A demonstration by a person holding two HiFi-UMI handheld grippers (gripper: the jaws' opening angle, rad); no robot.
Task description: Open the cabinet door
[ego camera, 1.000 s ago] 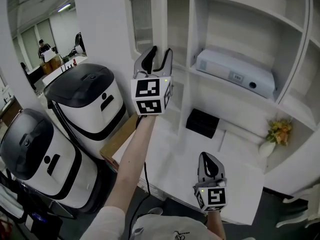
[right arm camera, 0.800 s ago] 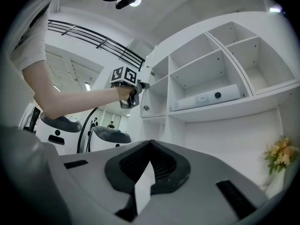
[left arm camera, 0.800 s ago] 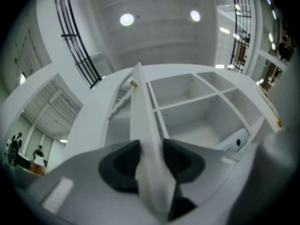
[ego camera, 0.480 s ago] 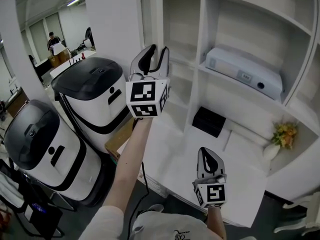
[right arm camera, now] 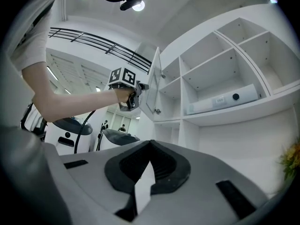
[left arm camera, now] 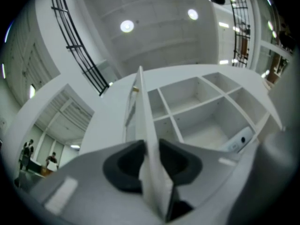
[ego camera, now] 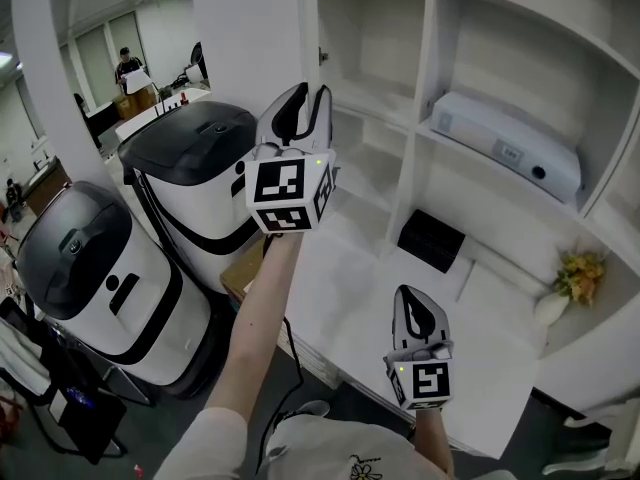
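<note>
The white cabinet door (ego camera: 311, 30) stands swung out from the shelf unit and shows edge-on in the head view, with a small knob (ego camera: 322, 56) on it. My left gripper (ego camera: 300, 96) is raised at the door's lower free edge. In the left gripper view the door panel (left arm camera: 141, 104) runs straight between the pads (left arm camera: 125, 165); the jaws have just been closing and now press on it from both sides. The right gripper view shows the door (right arm camera: 153, 81) ajar with my left gripper (right arm camera: 134, 96) on its edge. My right gripper (ego camera: 415, 313) hangs low over the counter, shut and holding nothing.
The open shelves hold a white box-like device (ego camera: 505, 143), a black box (ego camera: 432, 240) and a small vase of flowers (ego camera: 568, 276). Two white-and-black machines (ego camera: 195, 183) (ego camera: 95, 288) stand left of the unit, with a cardboard piece (ego camera: 245, 268) beside them. People stand far off at the back left.
The door has swung further out, from showing its glass face to standing edge-on. My left gripper moved with it and its jaws narrowed on the door's edge. The right gripper barely shifted.
</note>
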